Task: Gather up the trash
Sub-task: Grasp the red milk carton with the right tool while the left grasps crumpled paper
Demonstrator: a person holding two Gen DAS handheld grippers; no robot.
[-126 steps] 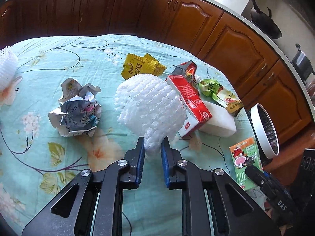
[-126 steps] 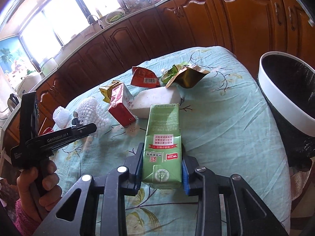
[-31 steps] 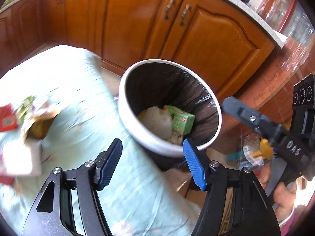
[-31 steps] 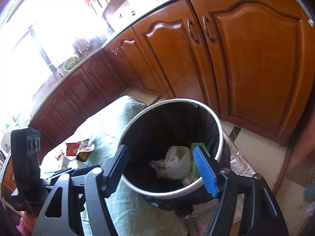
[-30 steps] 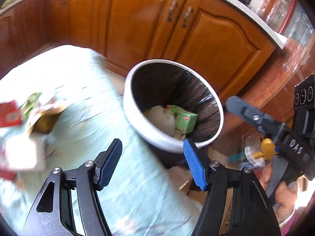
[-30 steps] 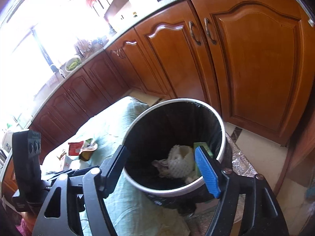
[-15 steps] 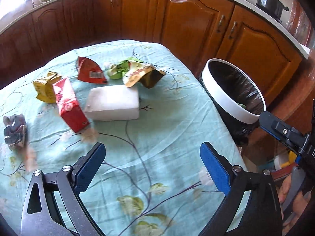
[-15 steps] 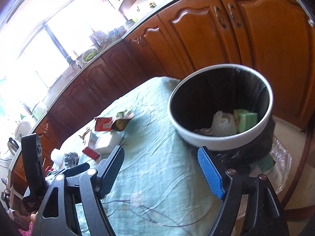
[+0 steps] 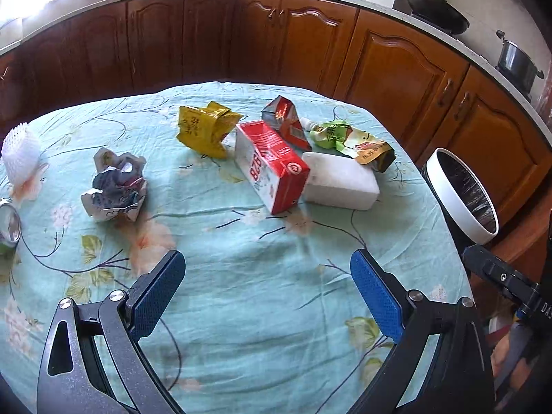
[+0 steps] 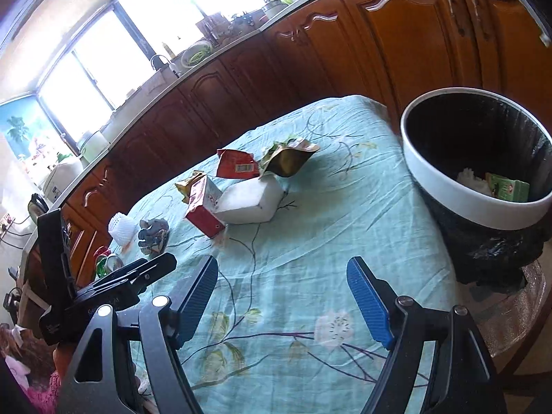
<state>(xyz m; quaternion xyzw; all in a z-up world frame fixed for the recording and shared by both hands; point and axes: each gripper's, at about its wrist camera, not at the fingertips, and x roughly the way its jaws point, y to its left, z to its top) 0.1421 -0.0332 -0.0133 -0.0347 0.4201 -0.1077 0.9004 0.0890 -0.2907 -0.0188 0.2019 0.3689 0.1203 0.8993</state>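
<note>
- Both claws are back over the worktop [image 9: 262,310] after a trip to the bin [image 10: 445,186]: a second ago each hung over its mouth, and now the left claw [image 9: 265,296] and right claw [image 10: 281,298] both stand wide apart with nothing between the blue pads.
- That reads as one drop finished and the next pick about to be chosen (my judgement, not something shown).
- The bin, black-lined with a white rim, stands just off the worktop's edge; inside lie a green carton [image 10: 509,188] and a white foam net [image 10: 471,177] beside it.
- Trash left, placed from the bin: nearest is the green-and-gold pouch [image 9: 352,141], then the white block [image 9: 339,181] with the red carton [image 9: 272,165] against it, and the red wrapper [image 9: 284,120] behind.
- Further from the bin come the yellow packet [image 9: 205,131], the crumpled paper [image 9: 115,186] and, well apart, a second foam net [image 9: 19,153].
</note>
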